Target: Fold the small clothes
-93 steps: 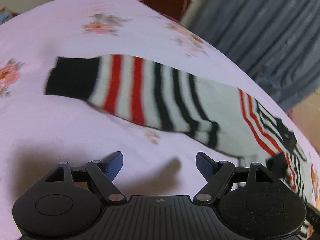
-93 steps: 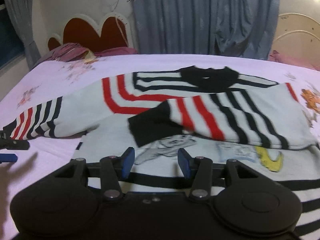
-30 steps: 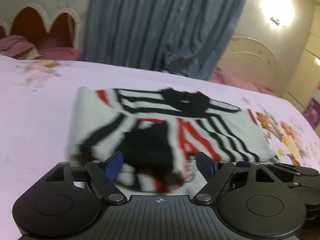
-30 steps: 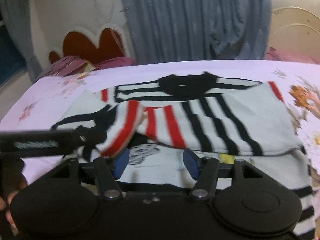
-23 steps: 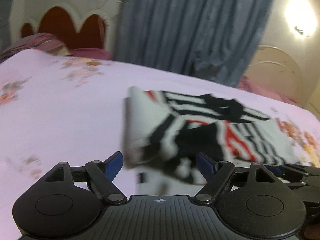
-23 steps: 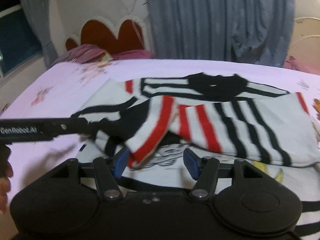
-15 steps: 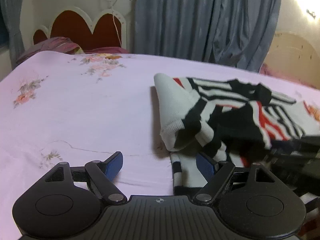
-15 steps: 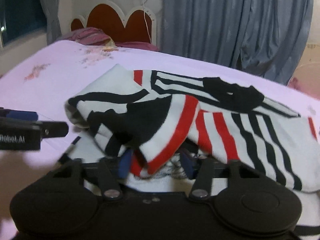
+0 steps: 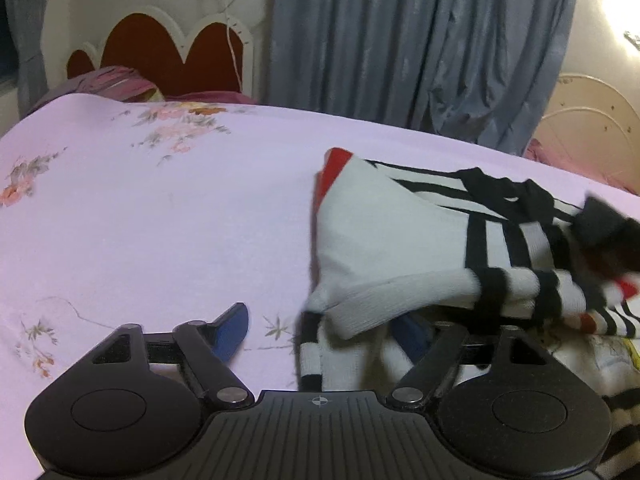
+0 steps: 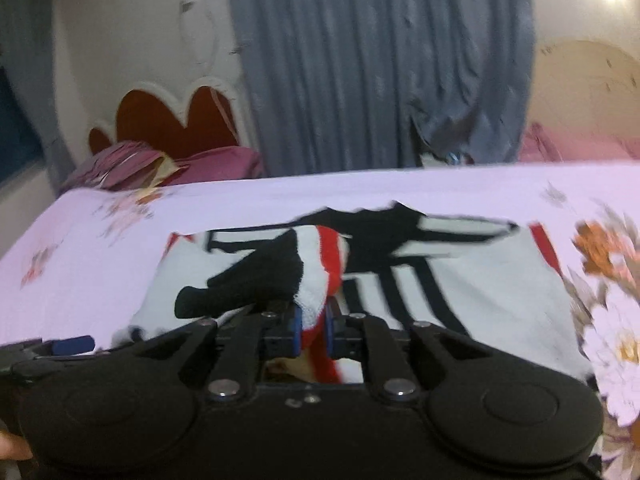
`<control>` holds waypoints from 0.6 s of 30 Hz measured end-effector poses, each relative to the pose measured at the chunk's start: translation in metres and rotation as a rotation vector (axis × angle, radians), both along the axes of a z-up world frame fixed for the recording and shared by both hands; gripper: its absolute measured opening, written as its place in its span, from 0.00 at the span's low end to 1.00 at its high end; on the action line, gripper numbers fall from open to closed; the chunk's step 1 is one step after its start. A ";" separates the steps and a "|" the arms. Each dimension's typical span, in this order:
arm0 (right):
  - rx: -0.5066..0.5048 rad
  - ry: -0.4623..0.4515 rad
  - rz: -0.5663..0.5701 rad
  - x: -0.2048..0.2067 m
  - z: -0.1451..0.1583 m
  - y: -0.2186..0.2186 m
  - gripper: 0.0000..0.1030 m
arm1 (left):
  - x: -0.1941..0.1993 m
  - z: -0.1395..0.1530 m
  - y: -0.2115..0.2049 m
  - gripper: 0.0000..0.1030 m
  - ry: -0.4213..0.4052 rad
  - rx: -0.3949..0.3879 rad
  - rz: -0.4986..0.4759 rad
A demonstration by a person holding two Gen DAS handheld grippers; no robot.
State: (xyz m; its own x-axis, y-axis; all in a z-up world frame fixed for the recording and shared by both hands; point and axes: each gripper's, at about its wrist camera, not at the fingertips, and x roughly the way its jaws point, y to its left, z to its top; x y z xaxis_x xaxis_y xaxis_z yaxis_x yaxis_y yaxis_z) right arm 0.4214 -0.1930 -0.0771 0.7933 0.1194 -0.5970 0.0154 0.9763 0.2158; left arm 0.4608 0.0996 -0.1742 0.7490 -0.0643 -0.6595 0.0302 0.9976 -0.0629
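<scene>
Right gripper [image 10: 311, 330]: fingers clenched on red-striped sleeve of white, black and red striped knit sweater [image 10: 500, 280] | Left gripper [image 9: 324, 330]: fingers closing, sweater's hem edge between them, ungripped | Sweater lies on lilac floral bed [image 9: 160, 220].

Knitted cloth sweater [image 9: 400, 248] — smooth cotton bedsheet [image 9: 160, 220].

A bed [image 9: 160, 216] is covered by a pale lilac sheet printed with small flower sprays. At its head a scalloped white headboard [image 9: 168, 52] with dark red panels is set against a cream wall [image 10: 132, 40]. Grey-blue curtains [image 9: 420, 48] are hung behind the bed. A bright lamp glow [image 9: 624, 4] is seen at the upper right.
</scene>
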 end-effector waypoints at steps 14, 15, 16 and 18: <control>-0.009 0.117 -0.170 0.001 -0.038 -0.046 0.39 | -0.003 -0.010 0.001 0.57 0.063 -0.002 -0.031; -0.013 0.120 -0.181 0.003 -0.039 -0.048 0.40 | -0.003 -0.010 0.001 0.57 0.061 -0.003 -0.030; -0.010 0.124 -0.183 0.002 -0.041 -0.049 0.43 | -0.002 -0.010 0.000 0.57 0.062 -0.002 -0.032; 0.005 0.145 -0.171 0.005 -0.046 -0.050 0.44 | -0.003 -0.011 0.000 0.57 0.059 0.007 -0.034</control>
